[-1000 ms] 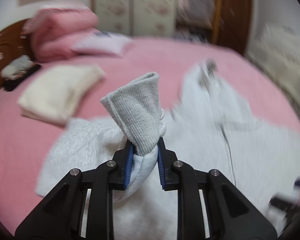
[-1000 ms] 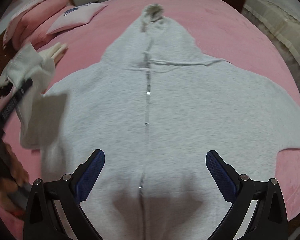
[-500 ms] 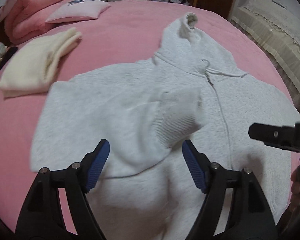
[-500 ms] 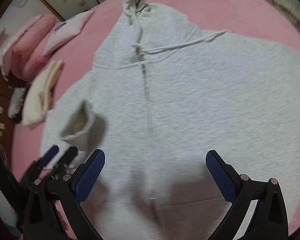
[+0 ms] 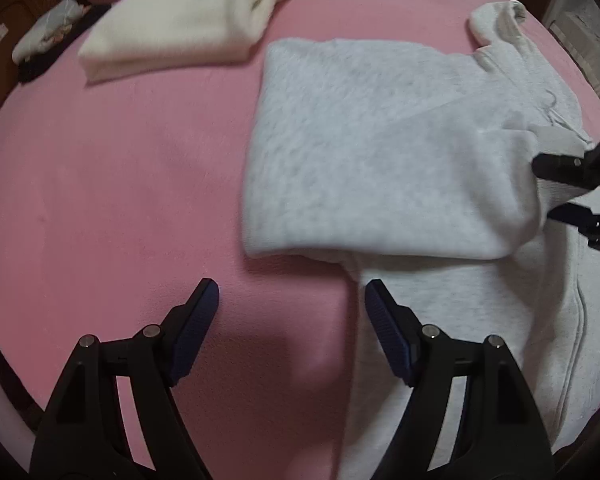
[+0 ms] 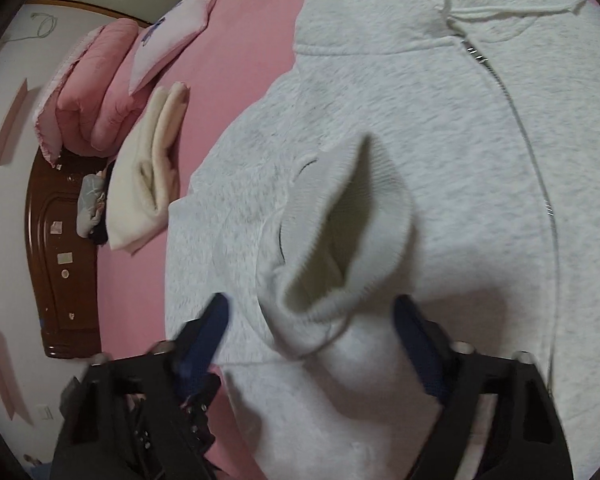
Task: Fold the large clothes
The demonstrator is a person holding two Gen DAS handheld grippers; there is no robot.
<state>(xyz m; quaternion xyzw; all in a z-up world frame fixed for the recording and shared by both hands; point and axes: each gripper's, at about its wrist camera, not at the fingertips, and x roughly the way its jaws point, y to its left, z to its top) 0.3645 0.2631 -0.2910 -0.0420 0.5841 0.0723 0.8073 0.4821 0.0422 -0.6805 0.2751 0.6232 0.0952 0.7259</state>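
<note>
Grey hoodie (image 6: 440, 128) is laid front-up on the pink bed (image 5: 112, 184), one sleeve folded across its chest, the ribbed cuff (image 6: 340, 232) standing open beside the zipper (image 6: 516, 120). Left gripper (image 5: 292, 320) is held spread and empty over the hoodie's outer edge; right gripper (image 6: 308, 332) is closing around the cuff, pads not yet pressing. Risk judged: a shallow bite on the springy cuff may slip, and the folded sleeve may be dragged off the chest.
</note>
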